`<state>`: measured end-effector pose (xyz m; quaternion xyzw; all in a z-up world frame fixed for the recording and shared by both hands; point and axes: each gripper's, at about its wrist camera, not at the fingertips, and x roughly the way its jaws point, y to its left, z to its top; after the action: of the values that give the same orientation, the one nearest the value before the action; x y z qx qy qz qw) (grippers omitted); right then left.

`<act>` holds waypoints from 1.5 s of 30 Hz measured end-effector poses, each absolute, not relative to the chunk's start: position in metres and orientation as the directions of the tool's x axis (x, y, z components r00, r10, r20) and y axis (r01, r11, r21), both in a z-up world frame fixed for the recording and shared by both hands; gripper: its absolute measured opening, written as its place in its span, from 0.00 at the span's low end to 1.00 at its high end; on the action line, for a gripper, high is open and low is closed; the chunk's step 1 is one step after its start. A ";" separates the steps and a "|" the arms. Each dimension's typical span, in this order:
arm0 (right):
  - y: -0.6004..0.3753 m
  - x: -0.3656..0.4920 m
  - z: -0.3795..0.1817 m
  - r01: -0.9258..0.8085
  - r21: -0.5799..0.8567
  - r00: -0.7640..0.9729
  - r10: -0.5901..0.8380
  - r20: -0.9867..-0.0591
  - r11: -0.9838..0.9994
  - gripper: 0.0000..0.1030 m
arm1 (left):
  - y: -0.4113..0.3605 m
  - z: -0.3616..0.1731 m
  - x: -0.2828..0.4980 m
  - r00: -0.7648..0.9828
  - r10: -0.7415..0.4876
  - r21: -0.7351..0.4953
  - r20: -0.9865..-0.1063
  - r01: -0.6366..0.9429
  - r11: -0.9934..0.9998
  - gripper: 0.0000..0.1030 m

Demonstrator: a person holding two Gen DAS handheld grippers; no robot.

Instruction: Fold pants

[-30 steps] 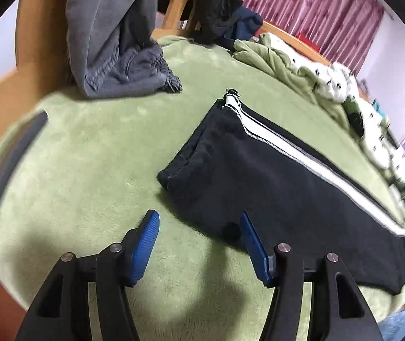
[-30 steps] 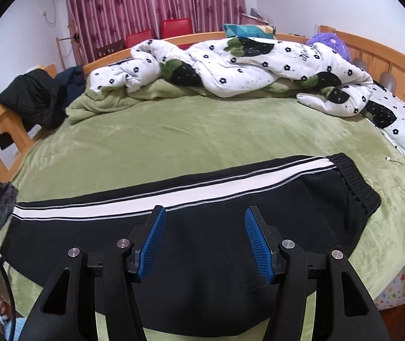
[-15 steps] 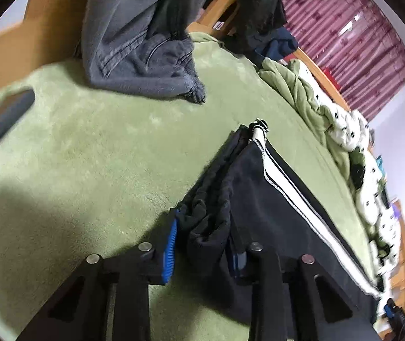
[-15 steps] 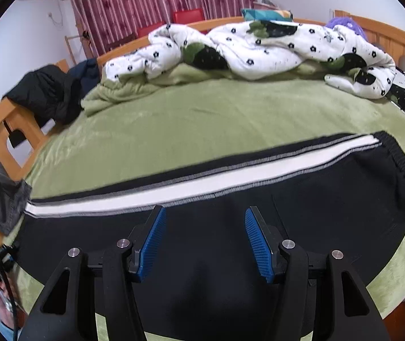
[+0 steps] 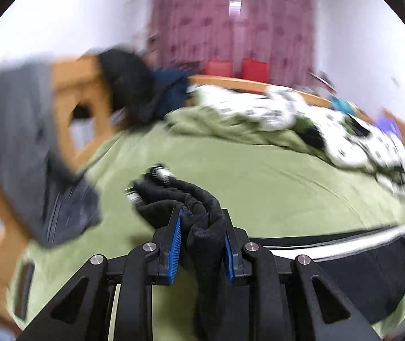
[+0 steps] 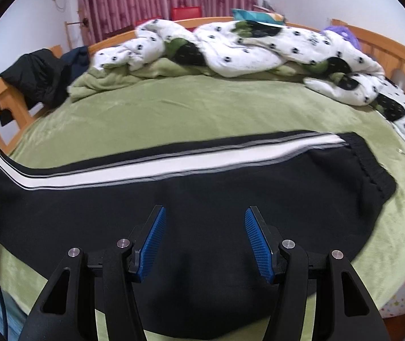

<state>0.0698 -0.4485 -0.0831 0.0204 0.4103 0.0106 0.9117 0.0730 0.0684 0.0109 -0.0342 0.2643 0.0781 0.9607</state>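
Green-covered bed (image 6: 202, 108): black striped pants (image 6: 202, 187) spread at front, spotted quilt (image 6: 259, 48) bunched at back.

The room is bright, with soft even light. In the left wrist view, two white lights glow on the curtain (image 5: 232, 20), and almost everything is smeared with blur. The grey cloth (image 5: 17, 147) left of the curtain is fuzziest. In the right wrist view, the picture is much sharper. The bed (image 6: 208, 113) bends round like a ball, and the corners are black. A soft shadow lies under the gripper (image 6: 204, 237).
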 end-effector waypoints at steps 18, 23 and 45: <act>-0.496 0.023 -0.092 0.036 -0.123 0.675 -0.115 -0.729 0.992 0.56 | -0.248 -0.149 0.075 0.657 -0.209 -0.053 -0.724 0.249 0.967 0.23; -0.479 0.030 -0.093 -0.014 -0.060 0.669 -0.035 -0.742 0.998 0.56 | -0.211 -0.116 0.054 0.591 -0.355 -0.192 -0.724 0.322 0.927 0.53; -0.363 0.060 -0.108 -0.229 0.193 0.547 0.290 -0.785 0.954 0.07 | 0.023 -0.128 0.022 0.655 -0.123 -0.142 -0.746 0.025 0.990 0.74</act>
<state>0.0598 -0.3627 -0.1076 0.0335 0.4525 0.1478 0.8788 0.0223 0.0228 -0.1276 -0.0595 0.4136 -0.0409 0.9076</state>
